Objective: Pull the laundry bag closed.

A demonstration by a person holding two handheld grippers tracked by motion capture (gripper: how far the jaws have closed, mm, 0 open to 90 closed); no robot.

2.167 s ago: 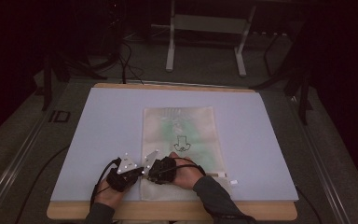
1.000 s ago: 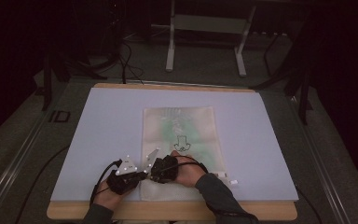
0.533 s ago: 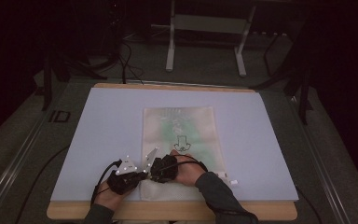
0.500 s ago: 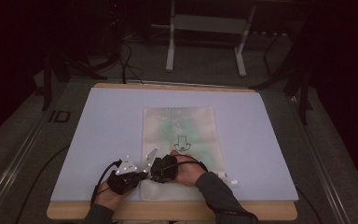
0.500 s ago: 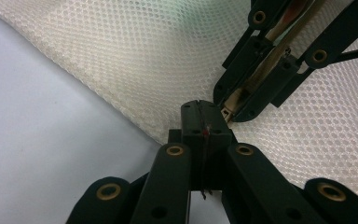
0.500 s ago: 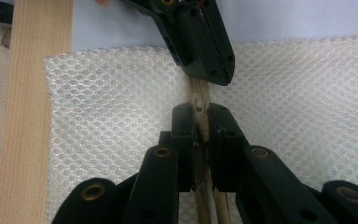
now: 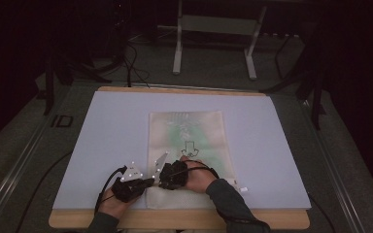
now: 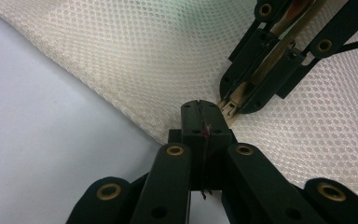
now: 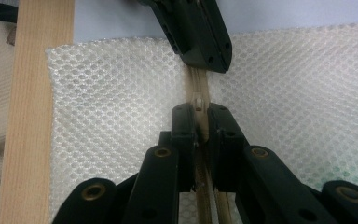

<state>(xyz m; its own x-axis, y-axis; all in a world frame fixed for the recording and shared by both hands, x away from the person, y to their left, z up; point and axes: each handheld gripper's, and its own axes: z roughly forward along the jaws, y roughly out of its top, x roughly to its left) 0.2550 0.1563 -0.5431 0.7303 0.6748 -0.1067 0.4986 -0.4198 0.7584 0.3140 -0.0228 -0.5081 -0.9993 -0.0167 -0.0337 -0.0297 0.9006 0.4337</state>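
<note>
A white mesh bag [image 7: 189,136] with a green tint and a dark arrow print lies flat on the pale mat [image 7: 111,131]. Its near edge carries a beige zipper [image 9: 196,81]. My left gripper [image 7: 150,182] is shut, pinching the mesh bag [image 8: 135,60] at the end of the zipper line. Close to it and facing it, my right gripper [image 7: 163,183] is shut on the zipper's slider [image 9: 198,103]. In the left gripper view the right gripper [image 8: 242,100] holds the beige tape just beyond my left gripper [image 8: 200,109]. The right gripper view has the left gripper [image 9: 200,44] ahead of my right gripper [image 9: 198,119].
The mat covers a wooden table whose bare front edge [image 7: 272,219] runs close under both hands. A small white tag [image 7: 243,188] lies by the bag's near right corner. A metal stand [image 7: 213,29] and cables sit on the dark floor beyond.
</note>
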